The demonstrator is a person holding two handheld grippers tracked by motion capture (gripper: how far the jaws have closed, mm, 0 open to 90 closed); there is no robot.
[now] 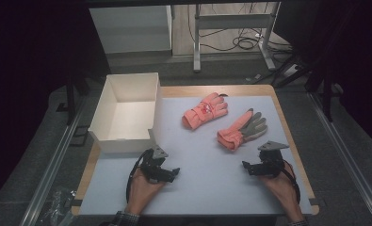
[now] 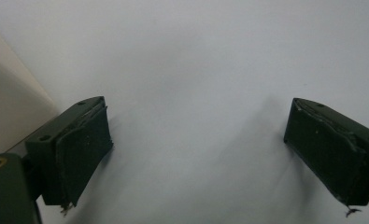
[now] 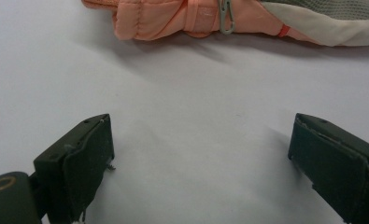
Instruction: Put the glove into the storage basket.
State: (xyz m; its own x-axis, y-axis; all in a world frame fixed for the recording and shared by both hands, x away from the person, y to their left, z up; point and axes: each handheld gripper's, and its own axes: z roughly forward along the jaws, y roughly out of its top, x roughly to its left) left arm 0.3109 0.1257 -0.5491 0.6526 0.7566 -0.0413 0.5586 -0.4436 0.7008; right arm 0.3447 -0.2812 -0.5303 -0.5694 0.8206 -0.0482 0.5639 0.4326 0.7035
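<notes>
Two salmon-pink gloves lie on the pale table mat. One glove (image 1: pixel 205 110) rests back side up at the far middle; the other glove (image 1: pixel 242 129) lies palm up with grey fingers, nearer the right. Its cuff and metal clip (image 3: pixel 225 11) fill the top of the right gripper view. My right gripper (image 1: pixel 249 167) sits low near the front right, open, jaws wide apart over bare mat, a short way in front of that glove. My left gripper (image 1: pixel 170 173) rests at the front left, also open with nothing between its pads (image 2: pixel 81 154).
An open white cardboard box (image 1: pixel 127 110) stands at the table's left, just beyond my left gripper; its wall (image 2: pixel 7 98) shows at the left of the left gripper view. The wooden table edge (image 1: pixel 287 127) runs along the right. Dark floor and desk legs lie beyond.
</notes>
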